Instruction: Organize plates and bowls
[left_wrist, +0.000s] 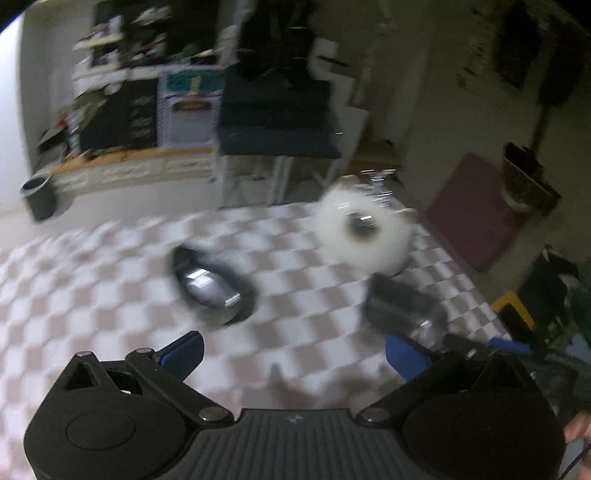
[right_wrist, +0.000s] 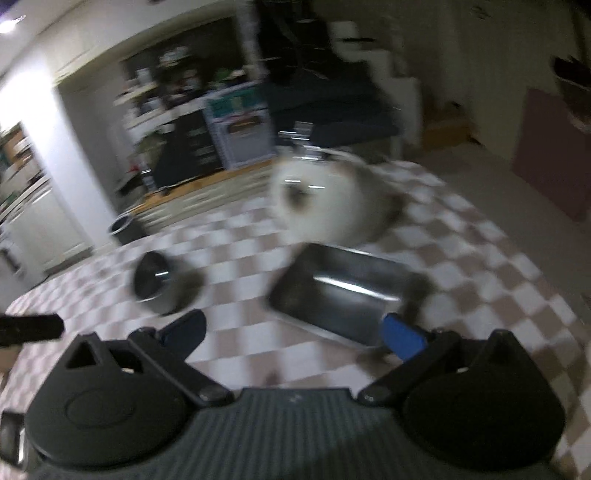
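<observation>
Both views heavily smeared, so shapes read only roughly

Left hand-held gripper (left_wrist: 293, 349): blue pads (left_wrist: 184, 350) spread wide apart, nothing between them, held above the bench (left_wrist: 92, 295) with its pink-and-white checked cloth. Ahead and to the left of centre, a round steel bowl (left_wrist: 212, 286) resting on the cloth. To the right, a steel tray (left_wrist: 400, 306), partly hidden behind the right blue pad. Farther back, near the far edge of the bench, a white plate (left_wrist: 369, 229) with a dark blotch at its middle, possibly a small dish lying on it; just behind the plate, glints of a metal rack (left_wrist: 380, 184), too blurred to describe. Bowl, tray and plate all apart from one another, none touching the pads

Right hand-held gripper (right_wrist: 291, 334): blue pads (right_wrist: 402, 336) likewise wide apart and empty, also above the checked bench (right_wrist: 480, 258). Rectangular steel tray (right_wrist: 343, 291) straight ahead, its near corner close to the right pad in the picture, contact not discernible. Round steel bowl (right_wrist: 155, 282) to the left of the tray, well clear of it. White plate (right_wrist: 325, 206) behind the tray toward the far edge, dark smudge at its centre, with the metal rack (right_wrist: 306, 144) beyond it

At the left edge of the right view, a dark bar-like shape (right_wrist: 29, 328), perhaps part of the other gripper
</observation>
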